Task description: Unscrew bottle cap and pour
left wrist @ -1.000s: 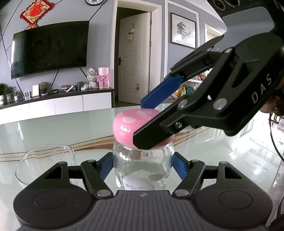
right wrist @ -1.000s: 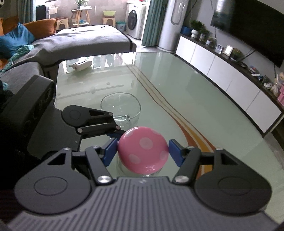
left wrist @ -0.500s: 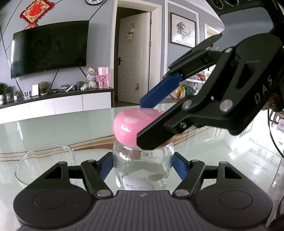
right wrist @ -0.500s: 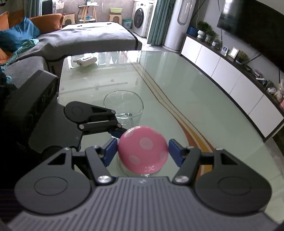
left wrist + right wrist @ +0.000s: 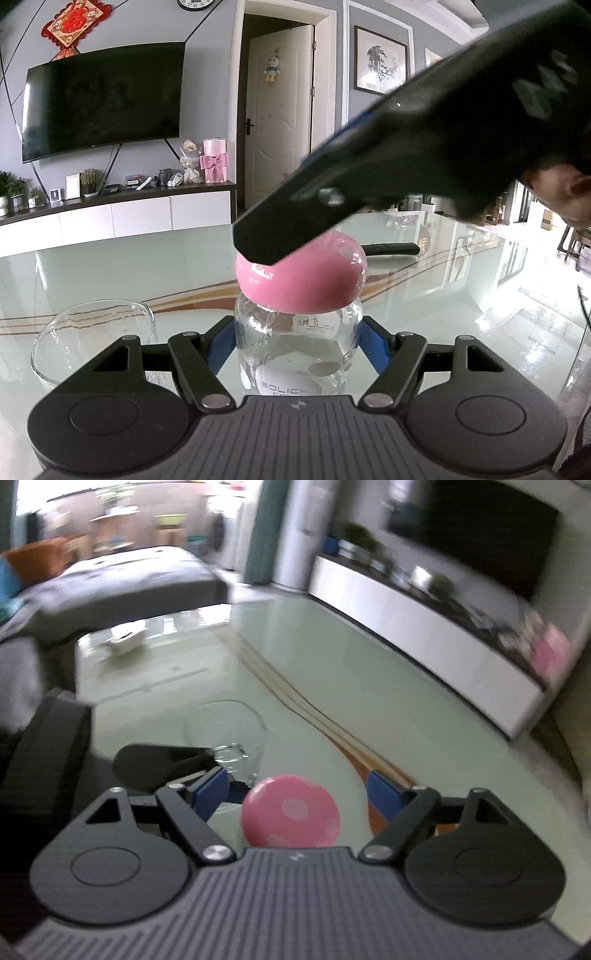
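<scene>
- Two handheld grippers meet at one clear glass bottle (image 5: 295,354) standing upright on the pale green glass table (image 5: 129,266).
- Left gripper (image 5: 295,349): its blue pads (image 5: 218,352) press the bottle's body from both sides, so the claw is clamped on the bottle.
- Pink polka-dot cap (image 5: 299,284): it sits on the bottle's neck, tilted, its right side higher than its left.
- Right gripper (image 5: 295,794): its jaws are opening; the wrist view shows a gap between each blue pad (image 5: 210,788) and the cap, which lies between them untouched.
- From the left wrist view, the right gripper comes down from the upper right as a blurred black shape, its near finger (image 5: 273,240) overlapping the cap's top left; contact cannot be told from there.
- Part of a hand (image 5: 561,195) shows behind that gripper at the right edge.
- Clear glass bowl (image 5: 92,339): it rests on the table just left of the bottle, apart from it.
- Black remote control (image 5: 391,248): it lies flat on the table beyond the cap.
- White object (image 5: 123,640), blurred, at the table's far end in the right wrist view.
</scene>
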A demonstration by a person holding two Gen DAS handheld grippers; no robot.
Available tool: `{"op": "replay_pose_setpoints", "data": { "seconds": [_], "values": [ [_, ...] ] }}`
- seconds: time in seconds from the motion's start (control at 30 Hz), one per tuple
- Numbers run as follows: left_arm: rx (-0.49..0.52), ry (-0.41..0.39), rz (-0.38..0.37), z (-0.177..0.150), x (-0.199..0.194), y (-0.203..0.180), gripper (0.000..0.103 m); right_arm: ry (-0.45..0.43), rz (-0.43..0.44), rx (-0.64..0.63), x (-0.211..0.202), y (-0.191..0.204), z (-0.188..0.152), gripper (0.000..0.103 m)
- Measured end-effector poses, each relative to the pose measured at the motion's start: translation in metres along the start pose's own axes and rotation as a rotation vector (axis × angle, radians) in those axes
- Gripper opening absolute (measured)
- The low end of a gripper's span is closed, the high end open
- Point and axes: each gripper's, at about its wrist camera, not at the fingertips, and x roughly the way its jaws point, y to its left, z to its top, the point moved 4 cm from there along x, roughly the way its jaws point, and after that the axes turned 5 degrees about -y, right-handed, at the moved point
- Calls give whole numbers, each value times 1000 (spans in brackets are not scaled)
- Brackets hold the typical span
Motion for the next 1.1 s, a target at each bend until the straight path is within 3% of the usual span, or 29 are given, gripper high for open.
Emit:
{"op": "replay_pose_setpoints", "data": {
  "seconds": [0.1, 0.33, 0.7, 1.1],
  "values": [
    [0, 0, 0, 0, 0, 0, 74, 9, -4, 86, 2, 0, -5, 82],
    [-1, 0, 0, 0, 0, 0, 74, 49, -96, 61, 11, 11, -15, 79],
    [-1, 1, -1, 1, -1, 0, 74, 48, -112, 124, 13, 7, -13, 72],
    [0, 0, 0, 1, -1, -2, 74, 57, -114, 93, 12, 12, -12, 65]
  ]
}}
